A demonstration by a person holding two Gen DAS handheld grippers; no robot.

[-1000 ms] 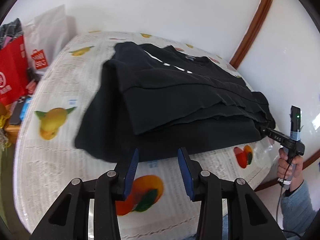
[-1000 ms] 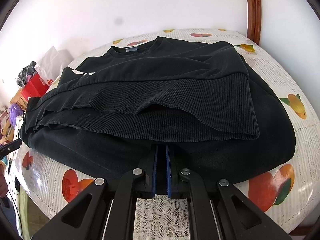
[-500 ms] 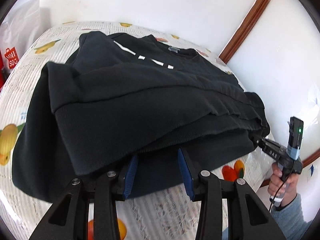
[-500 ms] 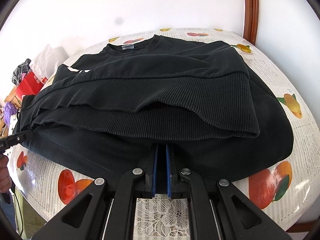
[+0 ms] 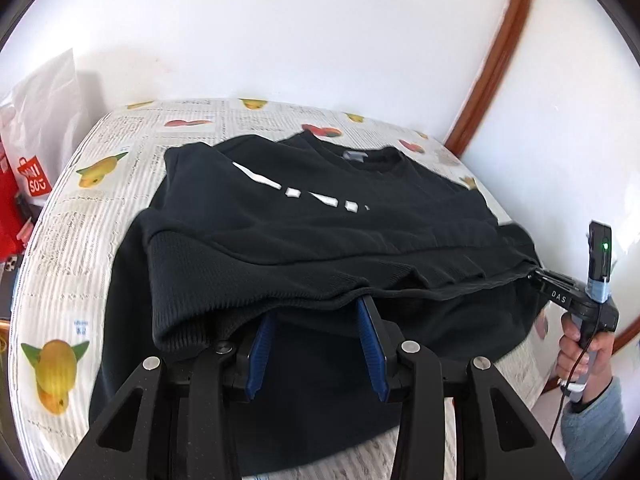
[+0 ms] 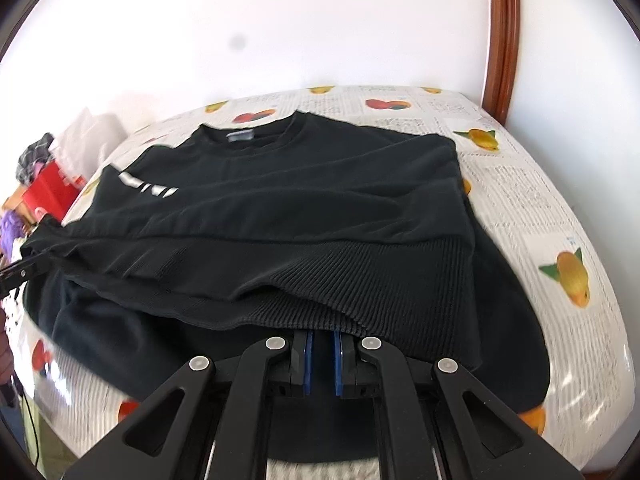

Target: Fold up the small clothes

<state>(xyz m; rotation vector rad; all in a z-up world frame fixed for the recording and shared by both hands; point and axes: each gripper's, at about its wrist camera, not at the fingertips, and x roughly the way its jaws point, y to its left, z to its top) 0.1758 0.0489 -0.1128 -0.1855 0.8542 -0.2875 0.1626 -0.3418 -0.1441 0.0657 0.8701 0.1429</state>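
A black sweatshirt (image 5: 320, 232) with white chest marks lies on the table, its ribbed hem doubled back over its lower part. My left gripper (image 5: 316, 312) is open, its blue fingertips tucked under the hem's raised edge. My right gripper (image 6: 322, 336) is shut on the ribbed hem (image 6: 360, 280) and holds it a little above the cloth below. It also shows in the left wrist view (image 5: 560, 296), pinching the hem's right corner. The sweatshirt fills the right wrist view (image 6: 300, 200).
The table carries a fruit-print newspaper cloth (image 5: 72, 240). A red shopping bag (image 5: 32, 184) and clutter stand off its left edge. A white wall and a brown door frame (image 5: 496, 60) close the far side.
Both grippers have moved forward over the sweatshirt. The left gripper went from the bare cloth in front of the garment to under the hem. The hem has risen and shifted toward the collar.
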